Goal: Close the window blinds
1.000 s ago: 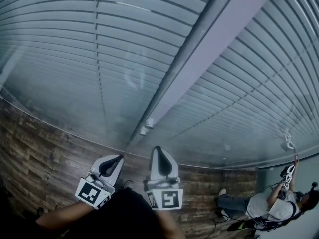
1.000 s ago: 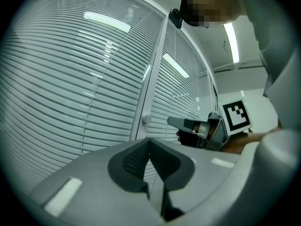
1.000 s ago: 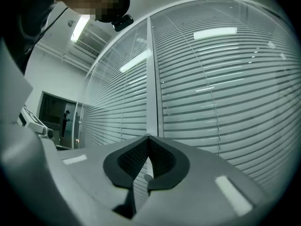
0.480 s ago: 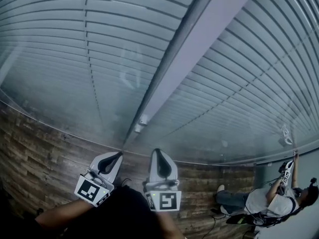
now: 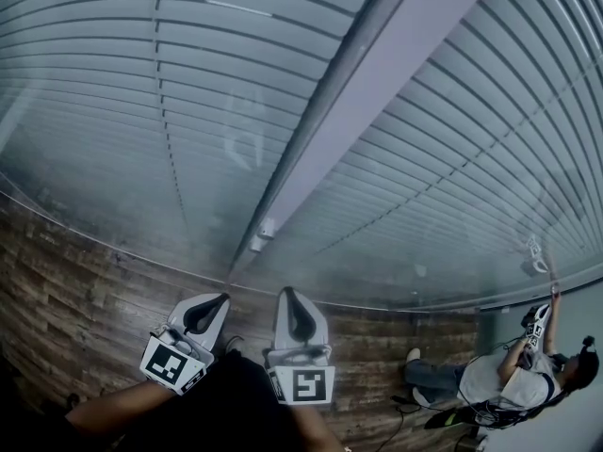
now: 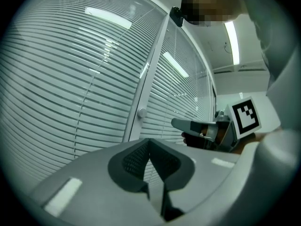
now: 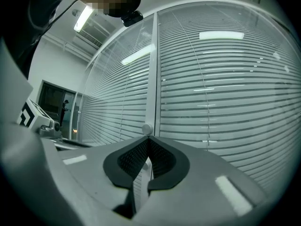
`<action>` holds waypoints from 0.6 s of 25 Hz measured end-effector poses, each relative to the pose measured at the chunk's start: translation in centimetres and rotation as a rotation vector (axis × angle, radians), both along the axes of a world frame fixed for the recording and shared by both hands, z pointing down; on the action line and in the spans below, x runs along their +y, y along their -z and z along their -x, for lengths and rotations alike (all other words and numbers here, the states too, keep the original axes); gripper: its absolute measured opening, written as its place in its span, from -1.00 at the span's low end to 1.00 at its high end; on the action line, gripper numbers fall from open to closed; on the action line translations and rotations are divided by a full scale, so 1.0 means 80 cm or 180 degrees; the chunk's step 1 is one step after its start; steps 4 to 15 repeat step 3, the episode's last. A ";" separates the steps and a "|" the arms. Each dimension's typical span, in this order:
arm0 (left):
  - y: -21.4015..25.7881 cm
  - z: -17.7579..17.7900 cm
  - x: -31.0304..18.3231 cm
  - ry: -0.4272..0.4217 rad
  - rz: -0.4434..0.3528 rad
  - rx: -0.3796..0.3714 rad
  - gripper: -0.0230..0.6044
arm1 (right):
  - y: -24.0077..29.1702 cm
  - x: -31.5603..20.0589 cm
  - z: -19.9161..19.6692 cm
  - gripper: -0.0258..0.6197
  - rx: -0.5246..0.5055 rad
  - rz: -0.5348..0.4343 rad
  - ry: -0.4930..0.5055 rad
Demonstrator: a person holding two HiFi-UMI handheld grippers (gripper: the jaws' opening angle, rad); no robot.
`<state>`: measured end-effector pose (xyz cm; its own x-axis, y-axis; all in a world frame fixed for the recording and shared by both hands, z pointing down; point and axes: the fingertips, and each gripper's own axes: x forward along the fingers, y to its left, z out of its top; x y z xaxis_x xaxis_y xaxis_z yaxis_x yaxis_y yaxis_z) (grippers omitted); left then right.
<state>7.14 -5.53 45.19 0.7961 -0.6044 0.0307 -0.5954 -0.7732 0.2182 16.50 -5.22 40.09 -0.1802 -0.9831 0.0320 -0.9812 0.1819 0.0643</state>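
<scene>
**At the glass wall: both grippers clenched and empty, short of the knob**

At 12 o'clock from the person, the blinds (image 5: 113,83) hang lowered behind two panes, their slats running level across both. A post (image 5: 377,73) parts the panes and bears a small round knob (image 5: 266,226), probably the slat control. In the gripper views thin dark lines show between the slats; whether they are fully turned shut cannot be told.

The left gripper (image 6: 149,142) points level at the left pane, with its fingers clenched together and nothing between them. The knob lies at 12 o'clock from its tips, clearly apart. The right gripper (image 7: 149,138) is likewise clenched on nothing. Its tips line up just under the knob in its own view, but the head view shows a gap between them. In the head view, both grippers sit at 6 o'clock, side by side over the wood floor (image 5: 57,281).

This would fit a lead-in to the knob with the slats yet to be turned. It would equally fit a rest after the turning is over. The pictures do not settle which.

Any grip on the knob would call for parted jaws, a square approach and a twist, since the knob is small and round and could slip.

At 4 o'clock another person (image 5: 509,379) reaches up at the far pane.
</scene>
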 end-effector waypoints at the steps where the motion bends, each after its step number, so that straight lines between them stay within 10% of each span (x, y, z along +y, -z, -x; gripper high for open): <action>1: 0.000 0.000 0.000 -0.0001 -0.0005 0.0002 -0.93 | -0.001 0.001 0.002 -0.92 0.0018 0.0006 0.0014; 15: 0.001 0.001 0.000 0.0000 -0.0015 0.0003 -0.93 | -0.003 0.002 0.006 -0.92 0.0060 0.0019 0.0037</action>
